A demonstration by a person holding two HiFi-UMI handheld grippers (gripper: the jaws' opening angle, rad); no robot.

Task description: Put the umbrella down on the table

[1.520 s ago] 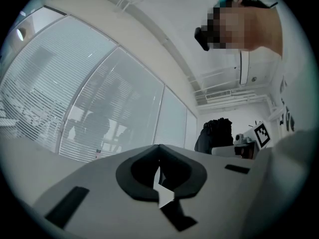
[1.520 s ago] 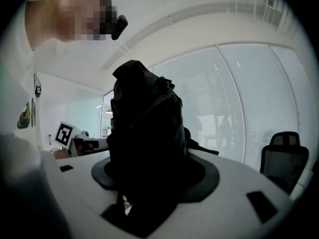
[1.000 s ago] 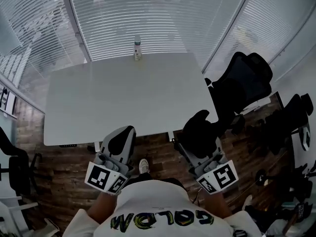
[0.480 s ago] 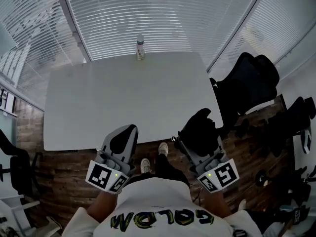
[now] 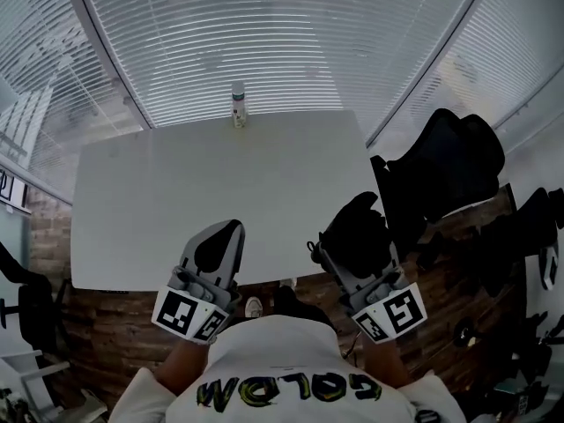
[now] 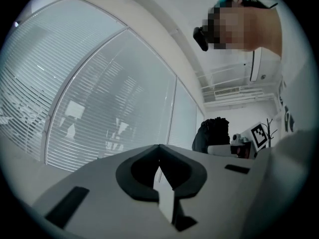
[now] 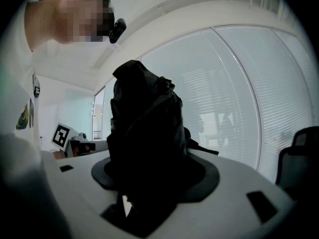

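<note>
Carrying stage, by my reading: umbrella not yet set down.

- Slatted blinds [image 5: 282,42] fill the top of the head view, behind everything.
- White counter [image 5: 176,201] takes the middle of the frame. Its top is bare except at the far edge.
- Black office chair [image 5: 449,170] stands at the right, off the counter's right edge.
- Umbrella [image 5: 357,223], black and folded into a compact bundle, sits lower right of centre, at the counter's near right corner. It appears to be held clear of the surface rather than resting on it.
- Right gripper [image 5: 351,252]: jaws clamped on the umbrella. The right gripper view shows the dark bundle [image 7: 144,133] filling the gap between them.
- Left gripper [image 5: 225,236]: lower left of centre, at the counter's near edge. Jaws together, nothing between them, confirmed in the left gripper view [image 6: 159,148].
- Small bottle [image 5: 238,104] stands upright at the far edge, top centre, well apart from both grippers.

Next move, as I judge it: bring the right gripper out over bare counter and lower it until the umbrella's weight rests on the surface. Only then part the jaws, so the bundle does not drop or roll off the near edge.
</note>
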